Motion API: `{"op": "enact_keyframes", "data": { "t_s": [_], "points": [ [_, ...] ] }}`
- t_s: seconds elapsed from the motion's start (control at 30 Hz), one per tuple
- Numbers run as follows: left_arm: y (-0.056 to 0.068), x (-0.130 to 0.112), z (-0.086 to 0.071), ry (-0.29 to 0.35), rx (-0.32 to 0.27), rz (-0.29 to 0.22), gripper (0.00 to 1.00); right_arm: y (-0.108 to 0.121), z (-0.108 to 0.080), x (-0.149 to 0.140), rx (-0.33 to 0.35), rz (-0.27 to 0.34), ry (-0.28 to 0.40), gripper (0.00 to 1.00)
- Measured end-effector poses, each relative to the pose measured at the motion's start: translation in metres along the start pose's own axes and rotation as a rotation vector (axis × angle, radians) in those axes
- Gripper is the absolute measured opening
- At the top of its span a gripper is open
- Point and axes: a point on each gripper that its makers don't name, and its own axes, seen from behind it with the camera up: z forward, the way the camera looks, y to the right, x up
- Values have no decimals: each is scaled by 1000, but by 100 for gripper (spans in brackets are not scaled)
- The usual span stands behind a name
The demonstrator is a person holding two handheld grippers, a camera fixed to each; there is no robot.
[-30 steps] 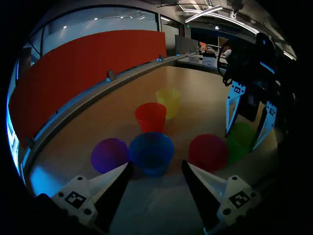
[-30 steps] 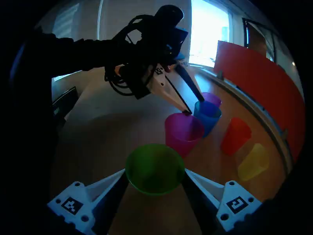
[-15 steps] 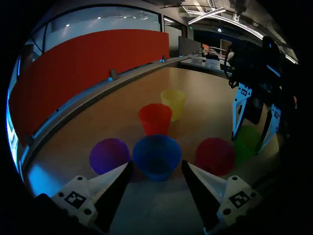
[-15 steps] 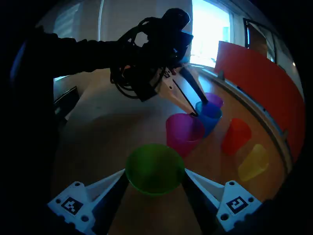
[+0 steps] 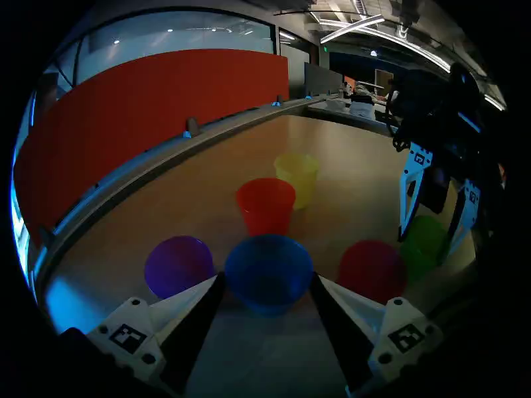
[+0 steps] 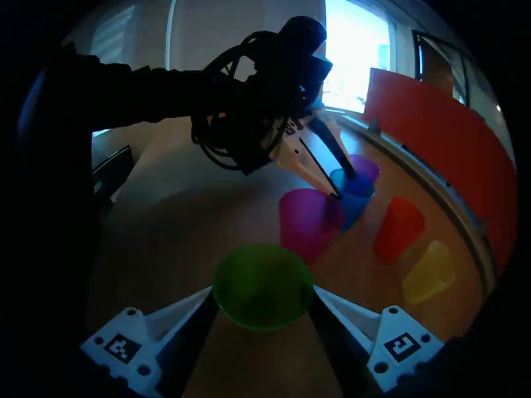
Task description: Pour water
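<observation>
right: my hand-held gripper (image 6: 263,293) narrow, clamped on green cup (image 6: 263,278) on table (image 6: 172,219) | left: my hand-held gripper (image 5: 265,284) straddles blue cup (image 5: 269,265), grip cannot tell | beyond: orange cup (image 5: 265,204), then yellow cup (image 5: 297,178)

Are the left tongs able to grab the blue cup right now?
Probably yes: the blue cup stands between the open left tongs with nothing in front of it. The purple cup and magenta cup sit close beside, outside the tongs.
</observation>
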Motion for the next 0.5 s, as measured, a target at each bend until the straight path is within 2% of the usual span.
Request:
{"op": "enact_keyframes", "data": {
  "t_s": [0.5],
  "points": [
    [0, 5, 12, 10, 5, -3, 92, 0, 1, -2, 3, -3, -3, 92]
  ]
}}
